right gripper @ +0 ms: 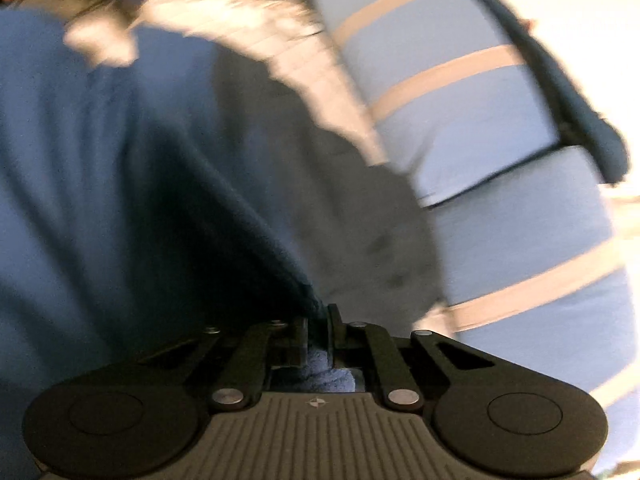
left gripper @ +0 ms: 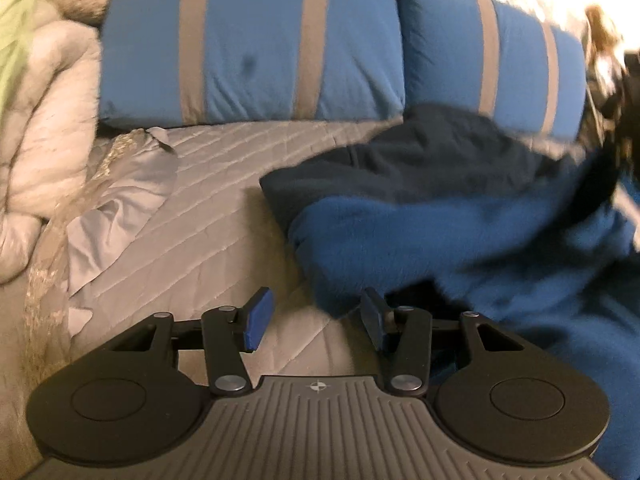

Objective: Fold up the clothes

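The left gripper (left gripper: 316,316) hangs part open with nothing between its pads, at the edge of the blue fleece garment (left gripper: 460,248) lying on the grey quilted bed cover (left gripper: 224,184). The right gripper (right gripper: 318,328) is clamped on that garment (right gripper: 120,168). Beyond lie 2 blue striped pillows (left gripper: 248,44).

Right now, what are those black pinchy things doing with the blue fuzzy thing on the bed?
A person is folding clothes on a bed with a pincher in each hand. The right gripper is shut on an edge of the blue fleece garment. The left gripper is open near another edge, with nothing between its fingers. The garment lies bunched on the grey quilted cover, in front of two blue striped pillows.
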`<action>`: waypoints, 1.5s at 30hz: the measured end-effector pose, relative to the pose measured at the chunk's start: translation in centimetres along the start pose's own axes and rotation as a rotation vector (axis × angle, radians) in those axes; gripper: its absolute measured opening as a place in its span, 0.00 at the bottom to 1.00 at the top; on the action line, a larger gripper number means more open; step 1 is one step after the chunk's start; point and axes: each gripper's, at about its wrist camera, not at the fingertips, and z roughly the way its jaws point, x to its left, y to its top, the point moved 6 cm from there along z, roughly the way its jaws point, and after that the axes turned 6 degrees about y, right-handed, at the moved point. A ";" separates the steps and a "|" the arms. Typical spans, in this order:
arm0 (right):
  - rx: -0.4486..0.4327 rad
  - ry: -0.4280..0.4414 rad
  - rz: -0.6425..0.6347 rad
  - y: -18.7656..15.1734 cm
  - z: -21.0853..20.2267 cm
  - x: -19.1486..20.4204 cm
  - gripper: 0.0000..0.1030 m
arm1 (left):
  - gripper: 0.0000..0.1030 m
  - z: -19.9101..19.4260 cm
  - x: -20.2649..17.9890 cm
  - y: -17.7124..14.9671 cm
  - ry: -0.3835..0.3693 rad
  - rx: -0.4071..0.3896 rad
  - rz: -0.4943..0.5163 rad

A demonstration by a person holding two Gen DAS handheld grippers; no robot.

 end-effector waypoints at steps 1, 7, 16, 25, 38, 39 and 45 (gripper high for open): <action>-0.023 -0.041 0.020 0.5 -0.6 -0.9 0.10 | 0.46 0.5 -0.2 -0.1 0.001 0.003 0.012; -0.133 -0.232 0.076 2.5 -4.3 -4.9 0.10 | 0.46 2.4 -0.2 0.4 -0.095 -0.033 -0.058; -0.187 -0.373 0.117 3.9 -5.9 -8.0 0.10 | 0.47 4.9 -2.5 1.5 -0.117 -0.015 0.039; -0.227 -0.493 0.161 4.0 -6.8 -13.0 0.10 | 0.49 5.0 -3.7 -0.8 -0.027 0.008 0.209; -0.181 -0.401 0.204 1.8 -5.2 -12.9 0.10 | 0.32 4.1 -3.3 0.7 -0.099 -0.043 0.272; -0.178 -0.391 0.209 1.6 -5.1 -12.9 0.10 | 0.31 4.3 -3.4 0.9 -0.099 -0.040 0.268; -0.156 -0.414 0.148 -0.1 -4.7 -12.2 0.10 | 0.09 4.7 -3.8 1.6 -0.056 -0.028 0.244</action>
